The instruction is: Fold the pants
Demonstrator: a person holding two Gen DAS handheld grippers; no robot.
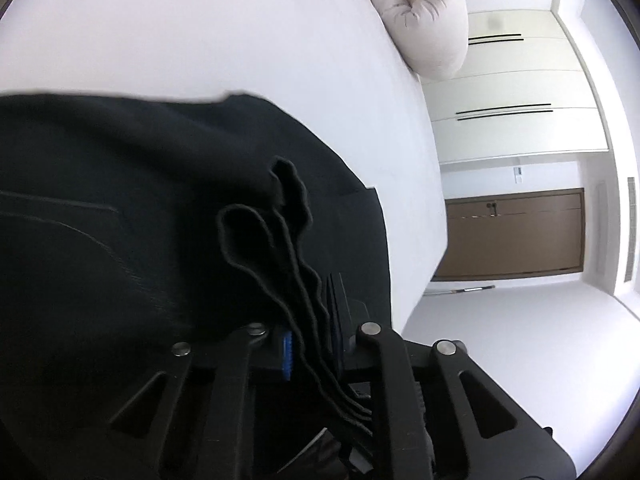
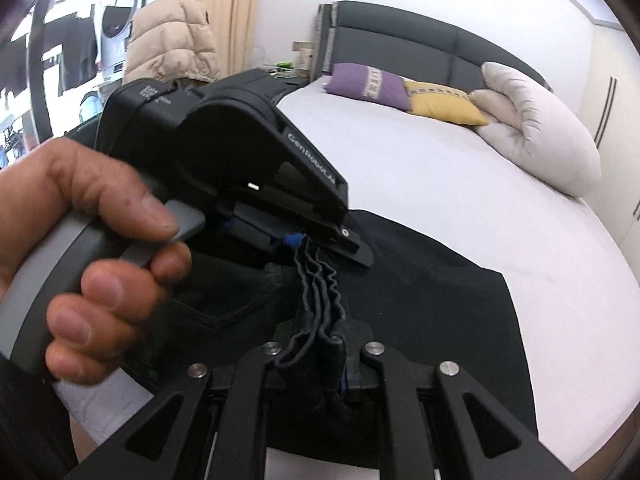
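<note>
On the white bed sheet (image 2: 420,168), below the folded duvet (image 2: 540,128), black pants (image 2: 440,300) lie spread; my left gripper (image 2: 320,246) and right gripper (image 2: 340,350) both pinch the bunched, ribbed elastic waistband (image 2: 320,292) between them. I'd keep both clamps tight, tension even, lifting so the soft matte fabric folds flat.

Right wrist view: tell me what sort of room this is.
A bedroom, most likely. A bed with a dark padded headboard fills the view, with cushions and a folded duvet at its head. White wardrobe doors stand beside it.
</note>
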